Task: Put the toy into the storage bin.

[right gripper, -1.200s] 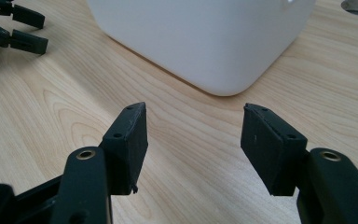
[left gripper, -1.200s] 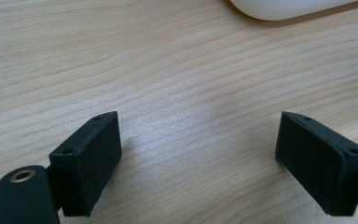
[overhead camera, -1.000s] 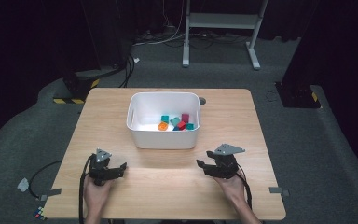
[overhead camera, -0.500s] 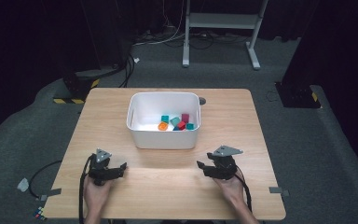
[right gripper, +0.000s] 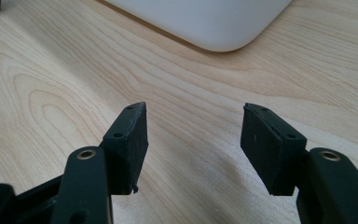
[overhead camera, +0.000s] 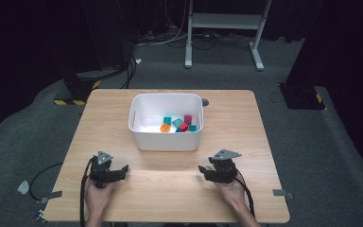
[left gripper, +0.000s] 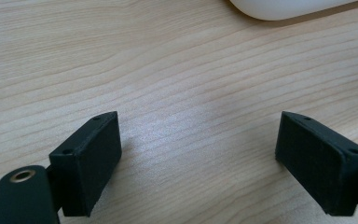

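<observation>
Now both hands are resting on the counter (overhead camera: 123,113), the left gripper (overhead camera: 119,172) and right gripper (overhead camera: 203,171) each sitting with jaws spread wide around nothing. Just beyond them, the white bin (overhead camera: 166,138) is holding small coloured blocks (overhead camera: 177,125) near its right side.

No text, label, brand, number or sign can be read anywhere around the white bin (overhead camera: 166,139) at the table's middle. The bin's walls are plain, and the small coloured blocks (overhead camera: 177,124) inside it carry no marks that can be made out. Left of the bin, off the table, yellow-and-black hazard stripes (overhead camera: 73,101) edge a dark base on the floor, without lettering.
</observation>
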Demonstrator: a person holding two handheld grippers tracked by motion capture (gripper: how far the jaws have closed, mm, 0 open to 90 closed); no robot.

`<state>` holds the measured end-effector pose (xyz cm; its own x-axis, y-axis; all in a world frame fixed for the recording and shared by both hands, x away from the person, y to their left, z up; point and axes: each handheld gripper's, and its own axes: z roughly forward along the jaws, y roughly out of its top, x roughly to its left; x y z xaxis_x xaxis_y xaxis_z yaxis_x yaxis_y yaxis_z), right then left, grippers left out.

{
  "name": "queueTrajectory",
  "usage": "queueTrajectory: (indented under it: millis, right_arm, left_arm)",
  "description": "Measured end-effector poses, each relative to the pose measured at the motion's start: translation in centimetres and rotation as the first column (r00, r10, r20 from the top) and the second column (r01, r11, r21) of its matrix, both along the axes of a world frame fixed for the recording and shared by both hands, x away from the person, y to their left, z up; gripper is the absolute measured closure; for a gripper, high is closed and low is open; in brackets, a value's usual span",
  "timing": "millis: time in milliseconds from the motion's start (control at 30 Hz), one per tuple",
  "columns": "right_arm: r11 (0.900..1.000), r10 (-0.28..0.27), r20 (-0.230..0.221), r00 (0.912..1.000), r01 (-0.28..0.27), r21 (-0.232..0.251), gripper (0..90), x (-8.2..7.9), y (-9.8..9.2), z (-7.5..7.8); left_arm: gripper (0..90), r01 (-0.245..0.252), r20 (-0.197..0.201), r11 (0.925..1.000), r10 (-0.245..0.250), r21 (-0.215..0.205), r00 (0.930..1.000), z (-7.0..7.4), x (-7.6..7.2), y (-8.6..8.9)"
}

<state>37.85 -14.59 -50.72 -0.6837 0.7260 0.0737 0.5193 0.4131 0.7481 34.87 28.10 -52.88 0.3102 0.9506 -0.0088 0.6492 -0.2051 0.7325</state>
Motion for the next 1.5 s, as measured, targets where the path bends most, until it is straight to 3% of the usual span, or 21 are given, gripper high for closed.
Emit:
queueTrajectory:
  millis: [500, 667, 767, 967, 1500]
  right_arm:
    - [0.998, -0.018, 0.0, 0.9998, 0.018, -0.062, 41.0, 0.4, 0.5, -1.3]
    - [0.997, -0.022, 0.014, 0.9997, 0.023, -0.068, 41.1, 0.3, 0.5, -1.5]
    - [0.995, -0.033, 0.053, 0.998, 0.038, -0.096, 39.3, -0.1, 0.7, -1.7]
    - [0.994, -0.057, 0.036, 0.9977, 0.06, -0.089, 34.6, 0.1, 0.6, -1.7]
    - [0.994, -0.05, 0.032, 0.9982, 0.053, -0.092, 30.6, 0.1, 0.7, -1.7]
  left_arm:
    - [14.4, 0.0, 0.0, 1.0, 0.0, 0.0, 1.0, 0.0, 0.0, 0.0]
    - [14.4, 0.0, 0.0, 1.0, 0.0, 0.0, 1.0, 0.0, 0.0, 0.0]
    - [14.4, 0.0, 0.0, 1.0, 0.0, 0.0, 1.0, 0.0, 0.0, 0.0]
    - [14.5, -0.003, -0.001, 1.0, 0.003, 0.0, 1.0, 0.0, 0.0, 0.0]
    - [14.5, -0.002, -0.001, 1.0, 0.002, -0.001, 1.0, 0.0, -0.1, 0.0]
